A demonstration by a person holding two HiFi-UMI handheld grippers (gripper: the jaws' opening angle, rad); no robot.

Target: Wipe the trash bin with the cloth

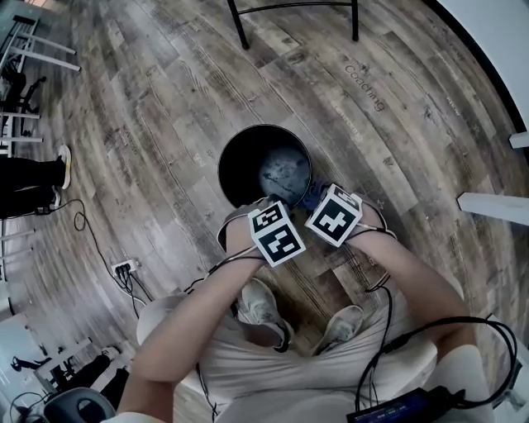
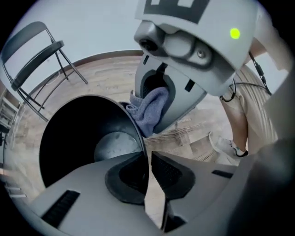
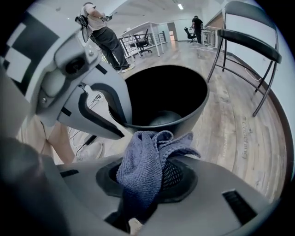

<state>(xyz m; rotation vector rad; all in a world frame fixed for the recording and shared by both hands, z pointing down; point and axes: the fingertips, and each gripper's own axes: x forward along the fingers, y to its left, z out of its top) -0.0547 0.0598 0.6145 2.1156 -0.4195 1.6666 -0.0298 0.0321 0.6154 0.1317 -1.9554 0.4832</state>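
Note:
The black round trash bin (image 1: 223, 169) stands on the wood floor just ahead of my feet. My left gripper (image 2: 148, 167) points steeply down over its near rim (image 2: 138, 133). The rim's edge runs between the jaws, and floor shows through a gap beside it, so the gripper is open. My right gripper (image 3: 147, 184) is shut on a crumpled blue-grey cloth (image 3: 144, 168), held just outside the bin's rim (image 3: 184, 123). The left gripper view shows that cloth (image 2: 150, 110) bunched between the right gripper's fingers beside the bin wall. In the head view both marker cubes hide the jaws.
A black folding chair (image 1: 293, 10) stands beyond the bin on the floor. A power strip with cables (image 1: 124, 266) lies at the left. My shoes (image 1: 263, 306) are close behind the bin. People (image 3: 103, 32) stand by desks far off.

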